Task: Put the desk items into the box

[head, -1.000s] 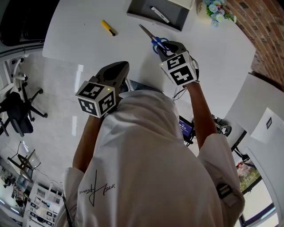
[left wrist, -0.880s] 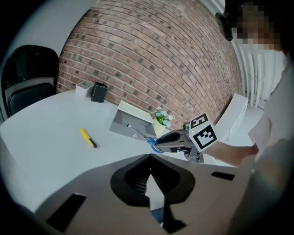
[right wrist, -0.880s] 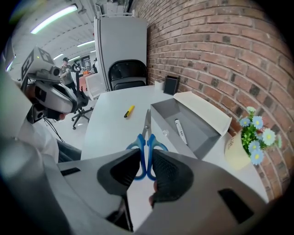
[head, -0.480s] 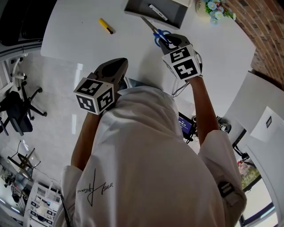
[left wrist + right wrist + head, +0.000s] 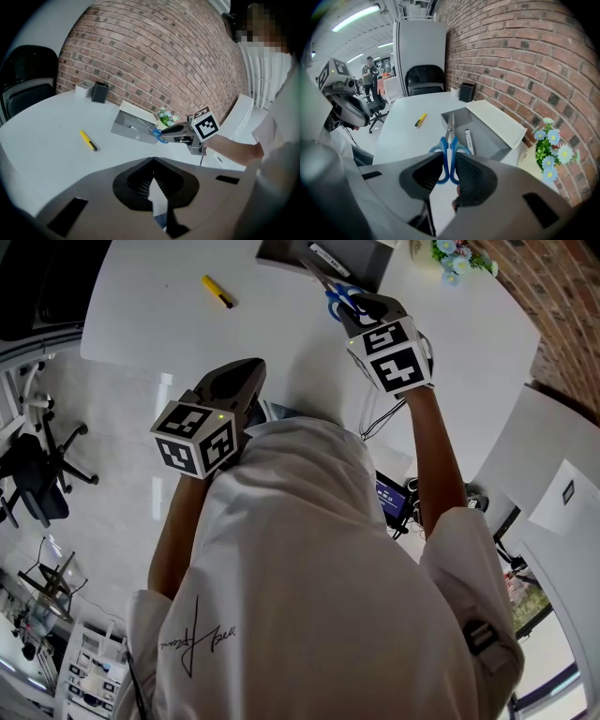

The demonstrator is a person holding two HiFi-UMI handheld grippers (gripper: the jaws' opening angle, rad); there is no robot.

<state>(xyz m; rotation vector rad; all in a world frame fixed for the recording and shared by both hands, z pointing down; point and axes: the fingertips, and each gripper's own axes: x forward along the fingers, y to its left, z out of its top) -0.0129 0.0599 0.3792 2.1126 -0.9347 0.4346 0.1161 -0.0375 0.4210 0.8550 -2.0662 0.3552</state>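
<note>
My right gripper [image 5: 449, 161] is shut on the blue handles of a pair of scissors [image 5: 448, 149], held above the white table. Their blades point forward over the near edge of the open grey box [image 5: 487, 136]. A white marker [image 5: 468, 139] lies inside the box. In the head view the scissors [image 5: 336, 294] reach the box [image 5: 281, 253] at the top. A yellow utility knife [image 5: 217, 292] lies on the table to the left. My left gripper [image 5: 246, 371] hovers at the table's near edge, its tips together and nothing in them.
A pot of blue and white flowers [image 5: 551, 145] stands right of the box, by the brick wall. A black holder [image 5: 100, 92] and a white container [image 5: 84, 87] sit at the table's far end. A black chair [image 5: 423, 77] stands beyond it.
My right gripper has carried the scissors forward toward the box, and their blades now reach over its near edge. The left gripper has stayed where it was.
</note>
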